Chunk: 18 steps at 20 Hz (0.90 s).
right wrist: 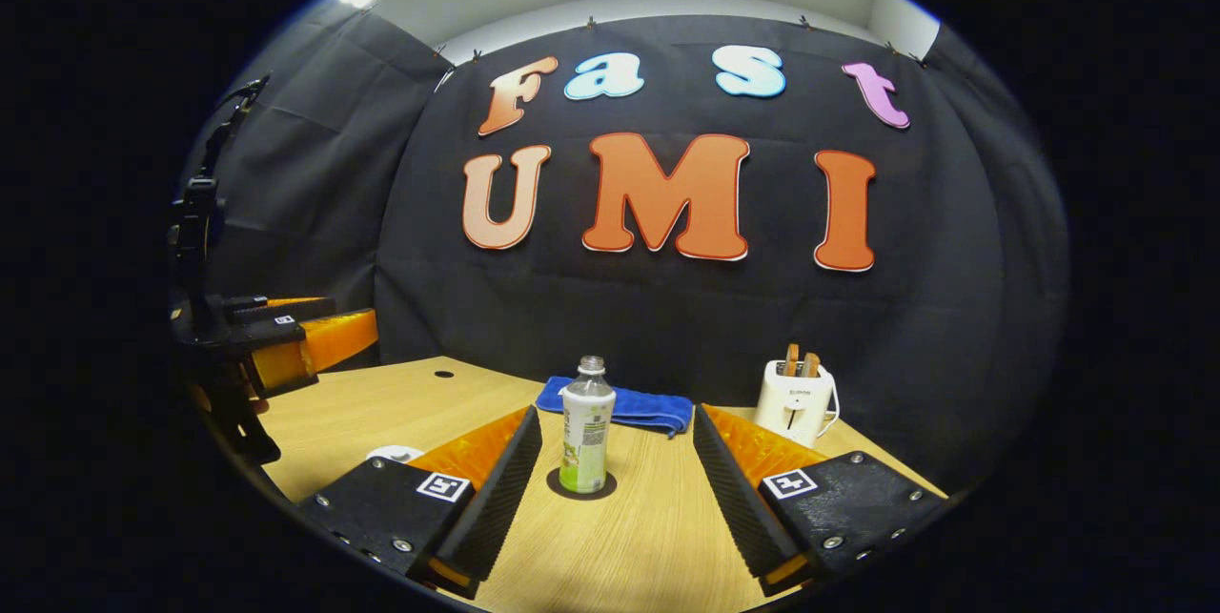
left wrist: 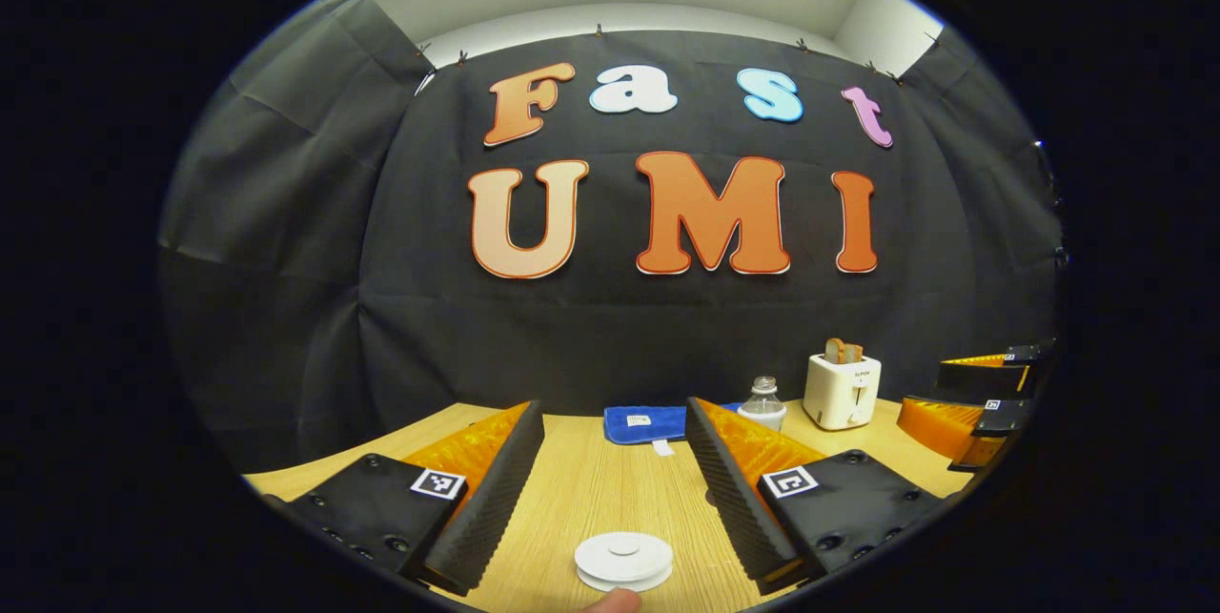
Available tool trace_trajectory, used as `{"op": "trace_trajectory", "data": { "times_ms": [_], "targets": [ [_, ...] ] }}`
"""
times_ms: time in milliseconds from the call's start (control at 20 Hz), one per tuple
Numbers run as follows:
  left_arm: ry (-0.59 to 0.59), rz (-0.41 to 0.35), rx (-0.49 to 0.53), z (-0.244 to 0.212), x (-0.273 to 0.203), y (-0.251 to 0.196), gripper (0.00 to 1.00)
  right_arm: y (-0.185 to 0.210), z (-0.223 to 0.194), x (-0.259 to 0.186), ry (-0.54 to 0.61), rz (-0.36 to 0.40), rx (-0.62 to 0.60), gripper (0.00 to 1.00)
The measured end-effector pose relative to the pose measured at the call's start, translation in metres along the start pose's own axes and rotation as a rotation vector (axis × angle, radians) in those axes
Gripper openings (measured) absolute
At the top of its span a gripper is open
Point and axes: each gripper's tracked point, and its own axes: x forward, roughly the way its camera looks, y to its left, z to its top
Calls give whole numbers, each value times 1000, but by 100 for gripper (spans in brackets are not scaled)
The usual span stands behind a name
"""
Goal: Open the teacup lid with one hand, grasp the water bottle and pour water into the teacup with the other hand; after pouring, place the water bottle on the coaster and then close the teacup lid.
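White teacup lid [left wrist: 623, 561] lies between the spread fingers of the left hand-held gripper [left wrist: 615, 432].

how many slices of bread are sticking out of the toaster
2, side by side in the slots of the white toaster at the table's back right, beside the blue cloth. Any lower slices would be hidden.
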Motion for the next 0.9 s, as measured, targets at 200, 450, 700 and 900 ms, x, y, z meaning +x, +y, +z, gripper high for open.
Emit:
{"op": "trace_trajectory", "data": {
  "times_ms": [200,450,700,900],
  "targets": [
    [-18,16,-3,10,-10,5,95,-10,-3,-4,5,-47,8,96],
    [-19,24,-21,17,-20,10,97,-14,2,-7,-2,-55,14,96],
    [-1,16,-11,23,-24,5,95,-13,7,-12,3,-58,20,96],
    [-22,19,-11,32,-27,4,97,-11,9,-13,-5,-47,24,96]
  ]
}}
